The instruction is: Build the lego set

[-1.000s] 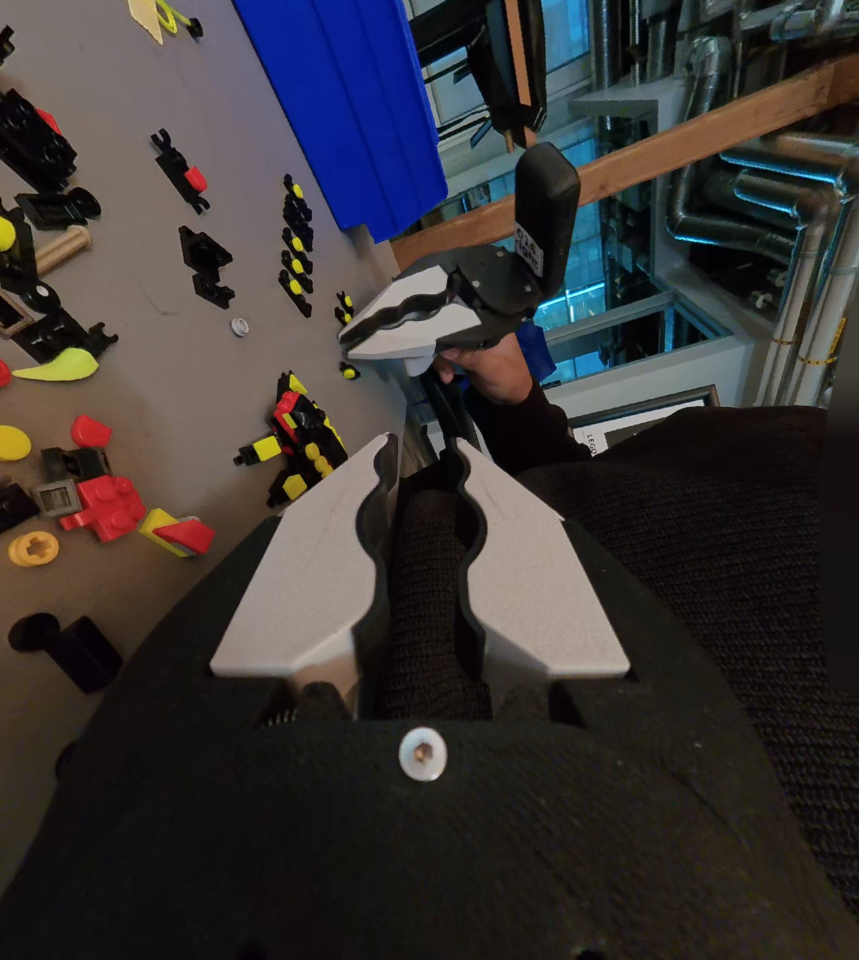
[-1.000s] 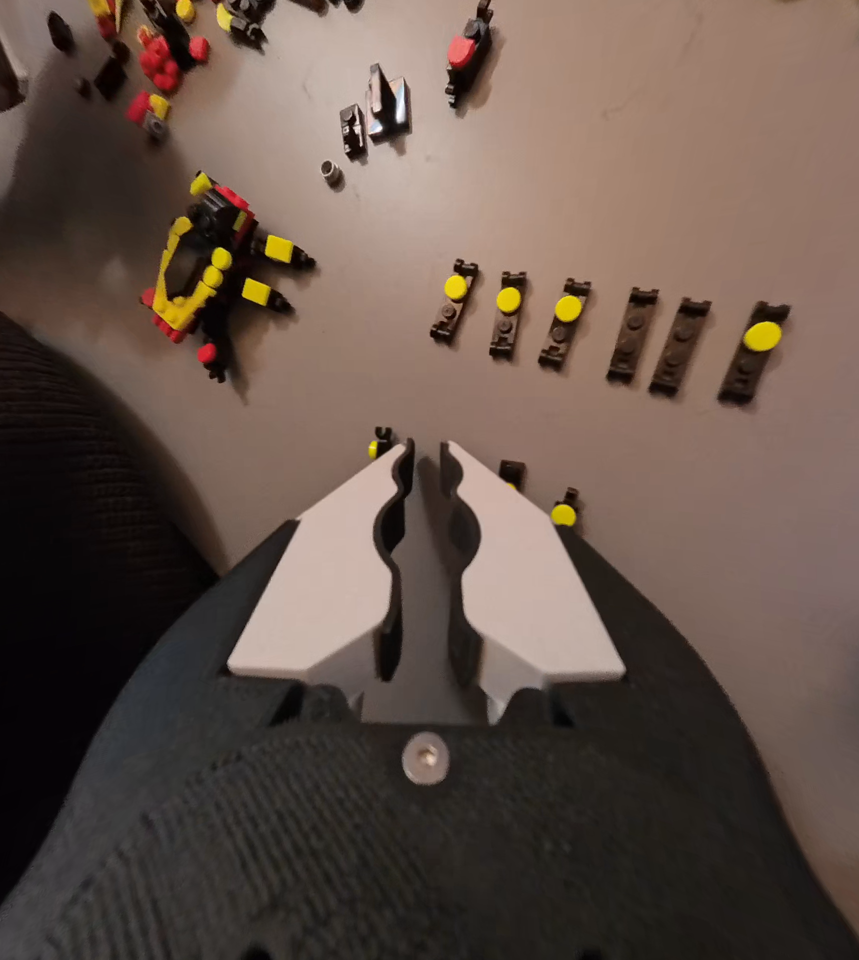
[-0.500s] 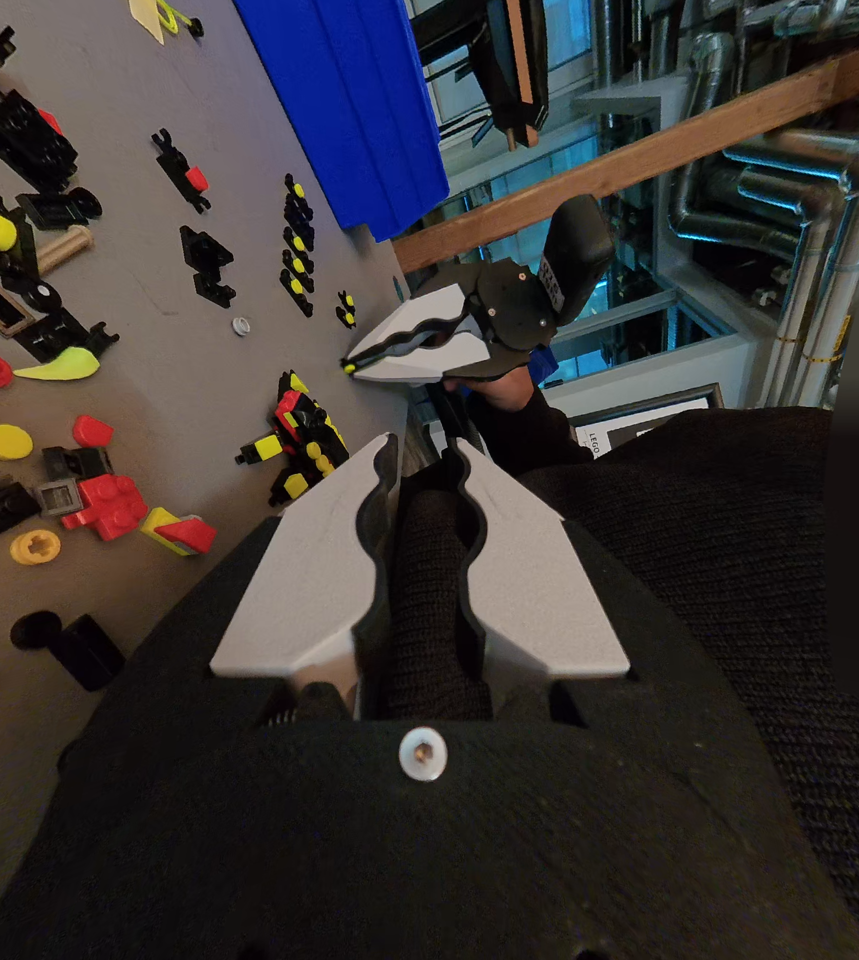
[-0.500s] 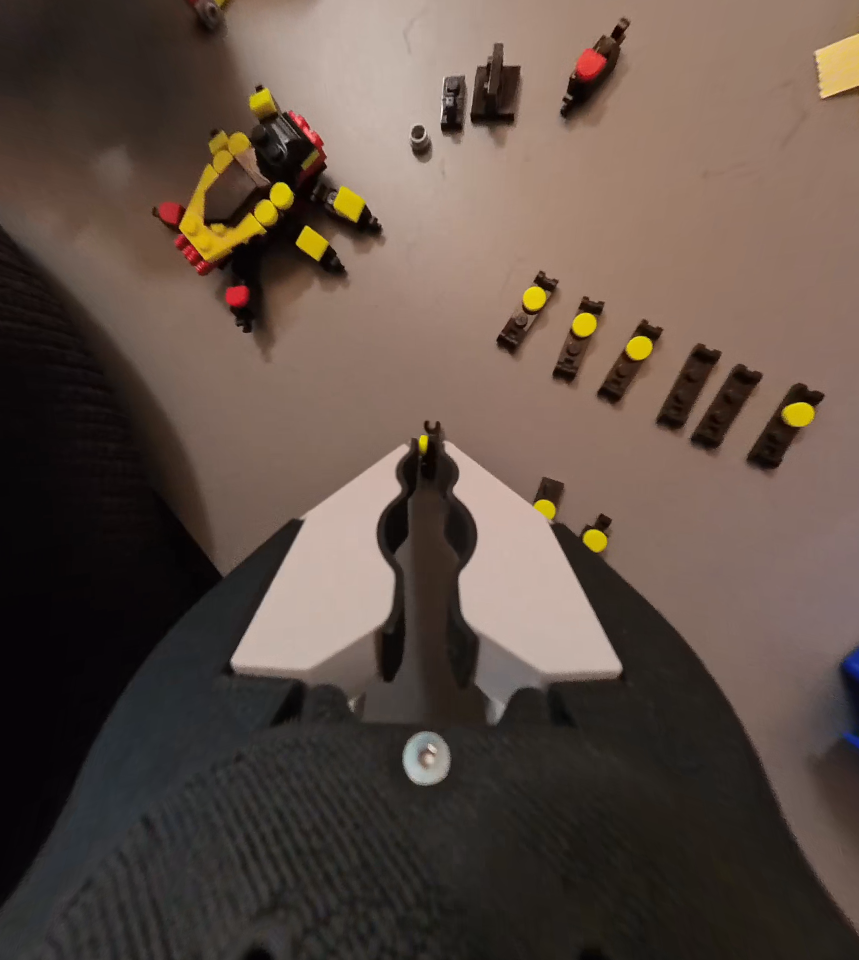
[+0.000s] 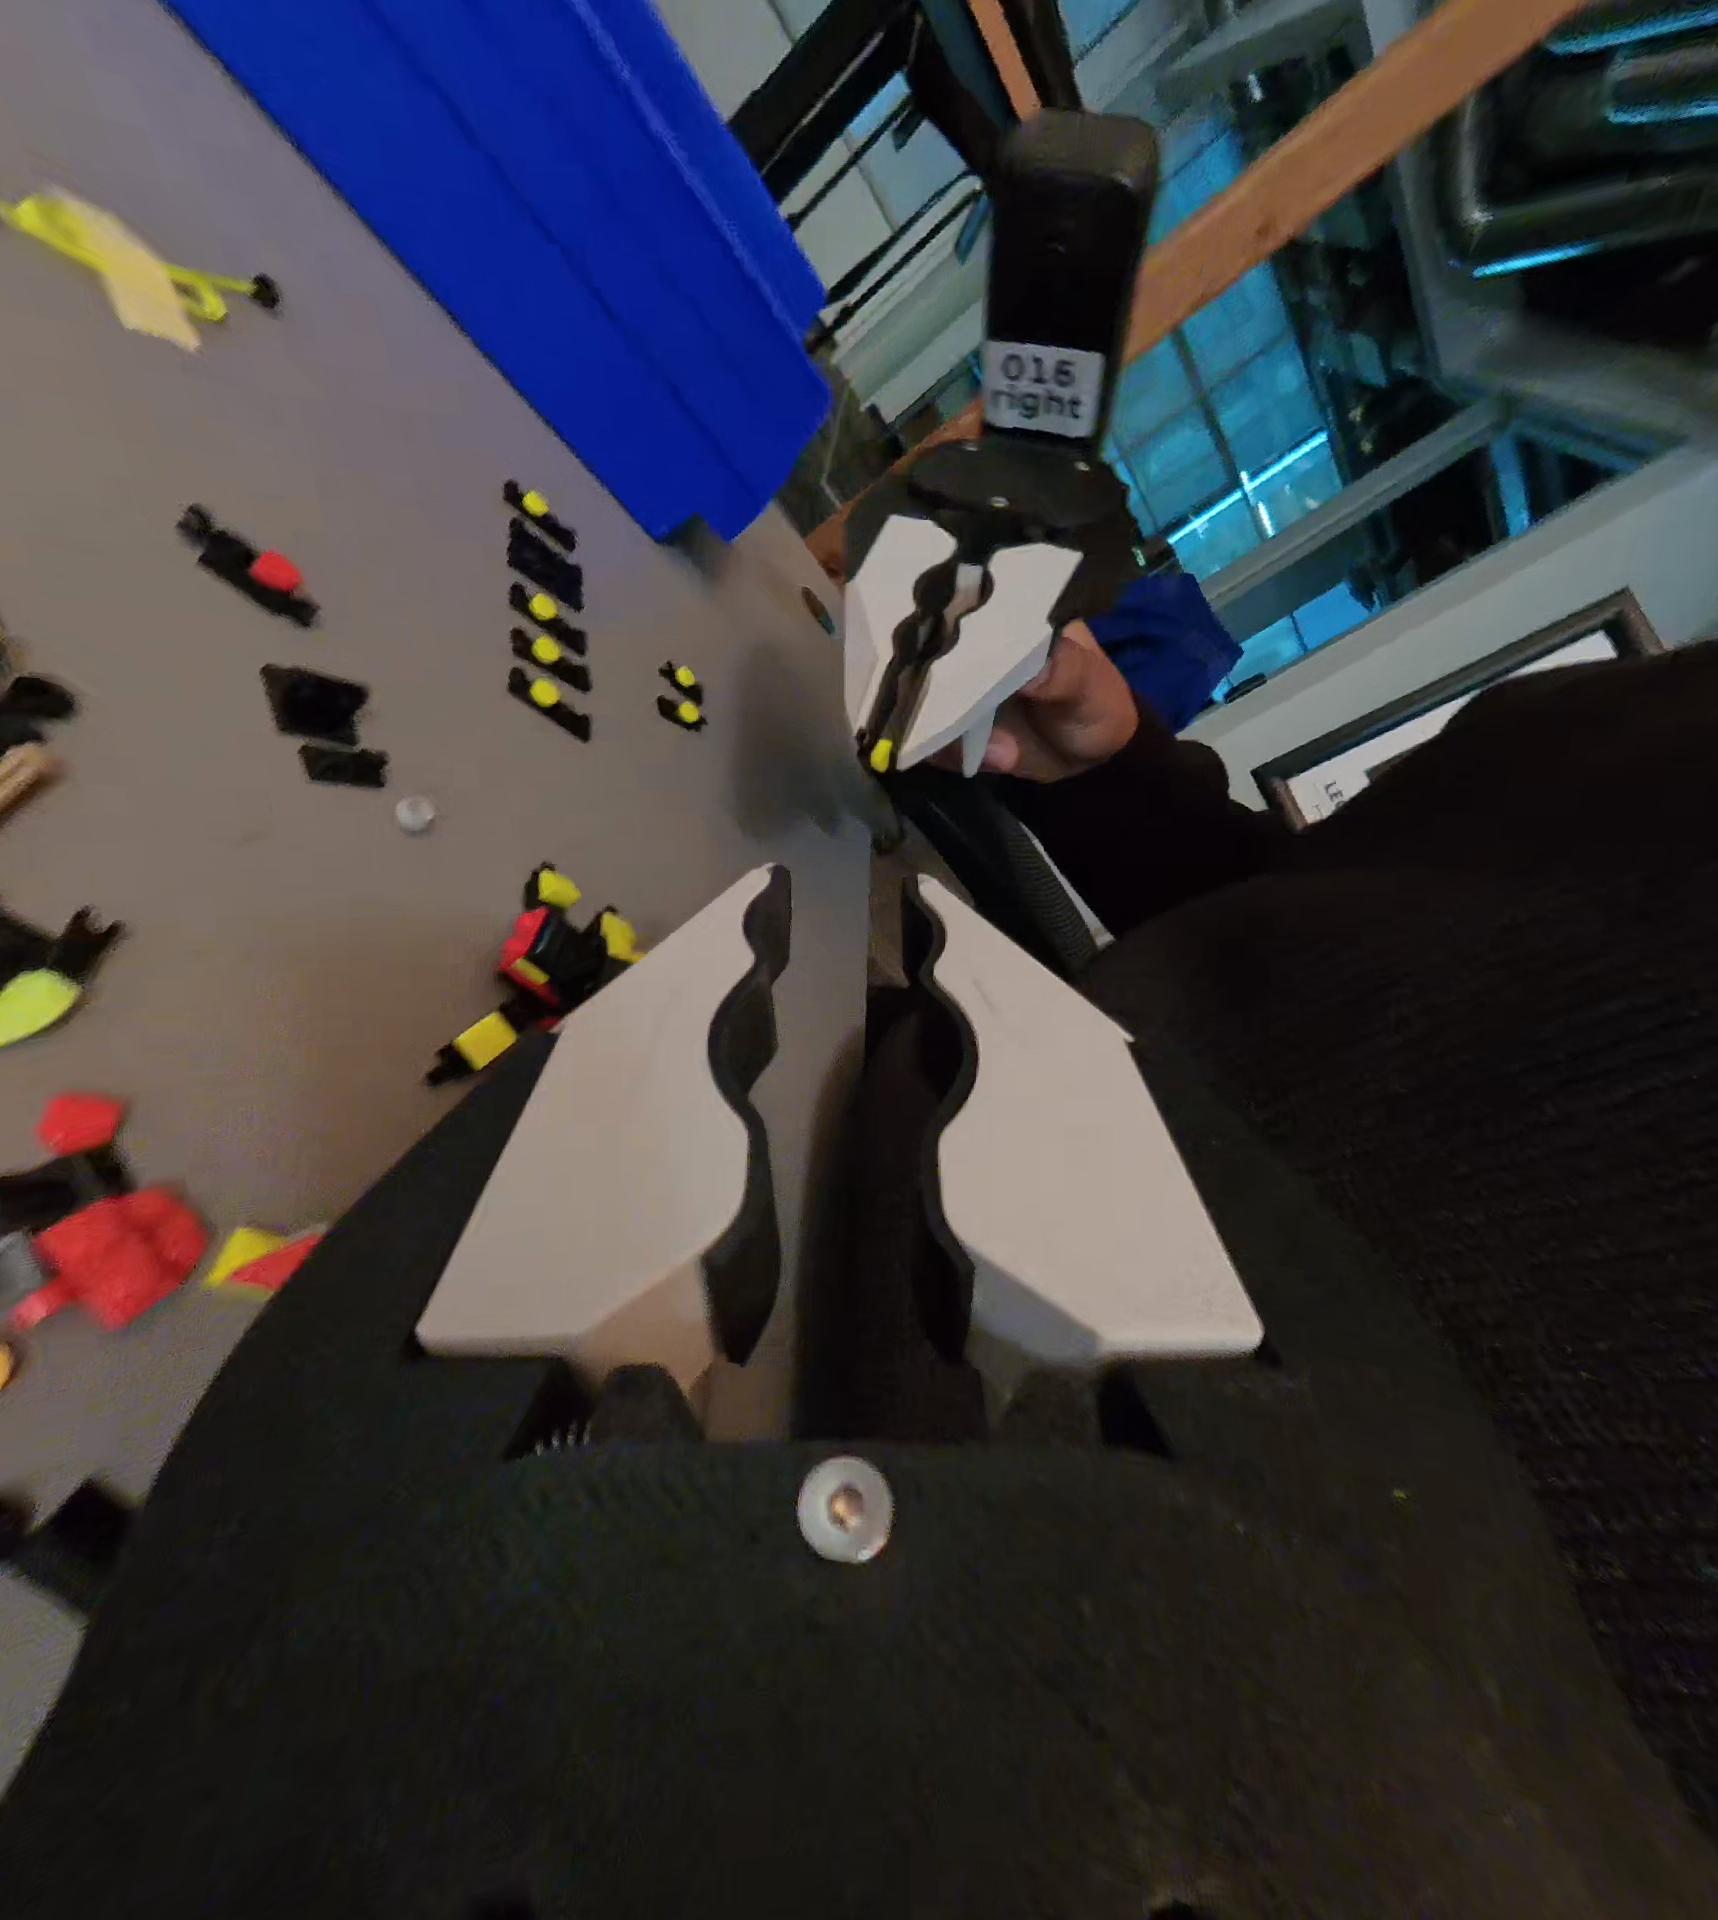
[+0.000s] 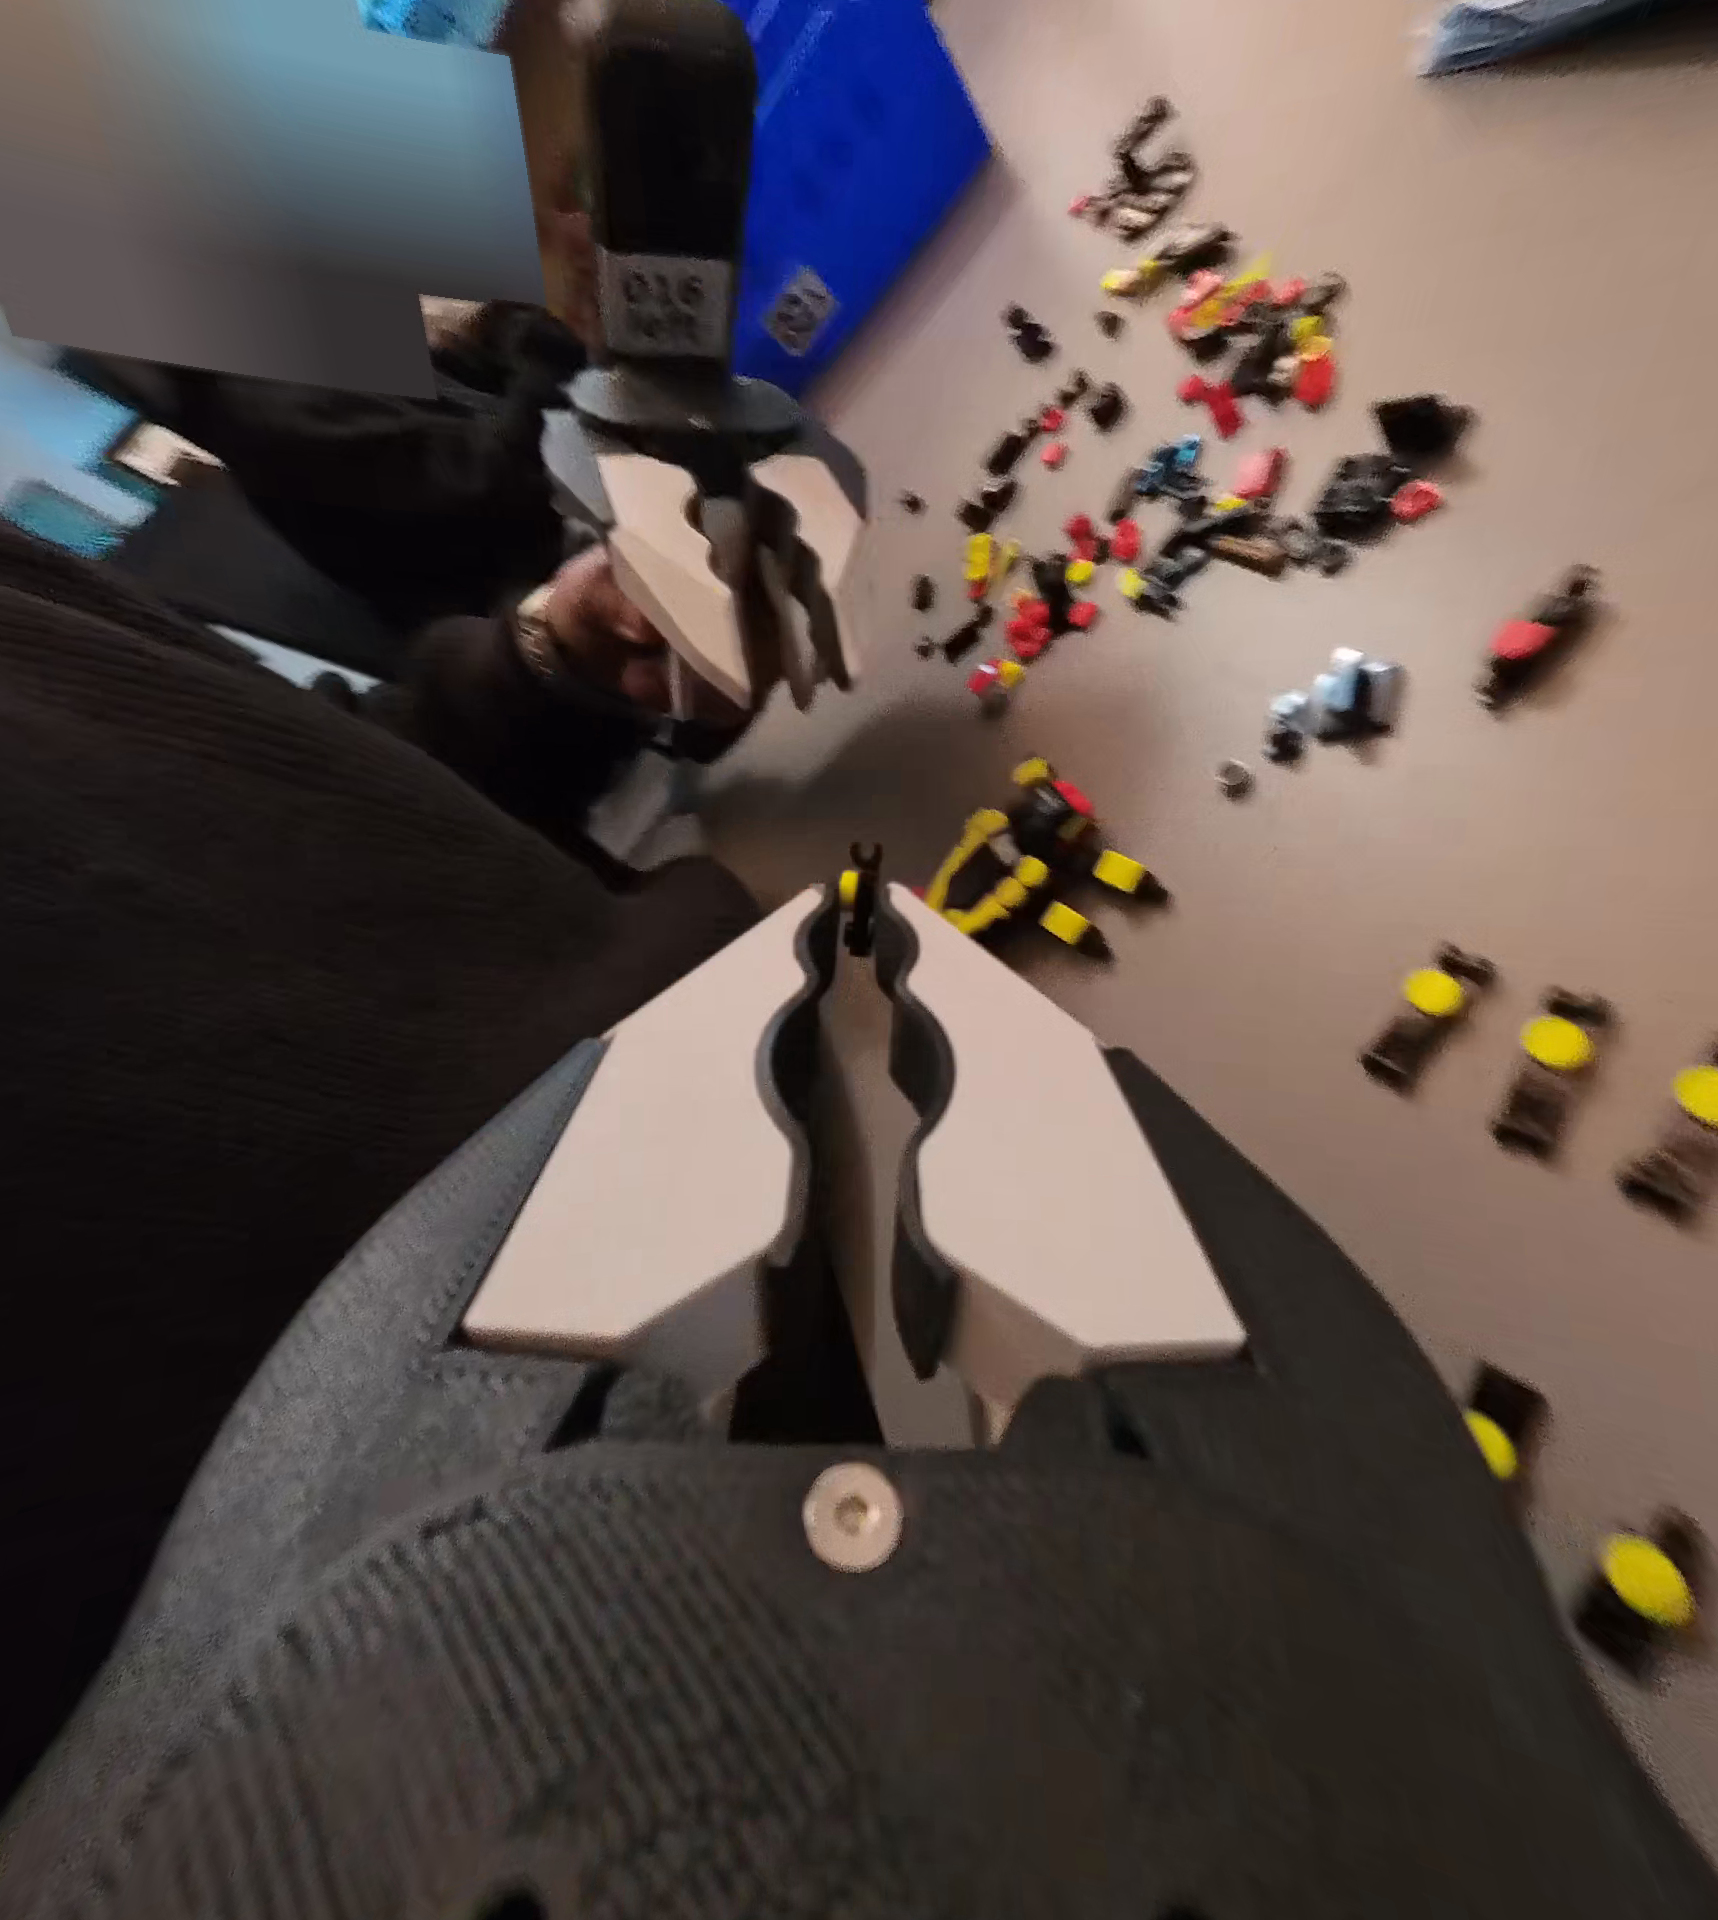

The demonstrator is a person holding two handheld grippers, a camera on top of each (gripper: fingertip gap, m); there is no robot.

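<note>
The right hand-held gripper (image 6: pixel 855 914) is clamped on a small black clip plate with a yellow round stud (image 6: pixel 857 896), lifted off the grey worktop (image 6: pixel 1354 852), likely for fitting. The left hand-held gripper (image 5: pixel 844 894) hangs parted and empty, near the half-built yellow, red and black lego model (image 6: pixel 1037 862), probably to steady it.

White printed label (image 5: pixel 1037 387) on the right hand-held gripper (image 5: pixel 884 756) handle; wording not given here.
</note>
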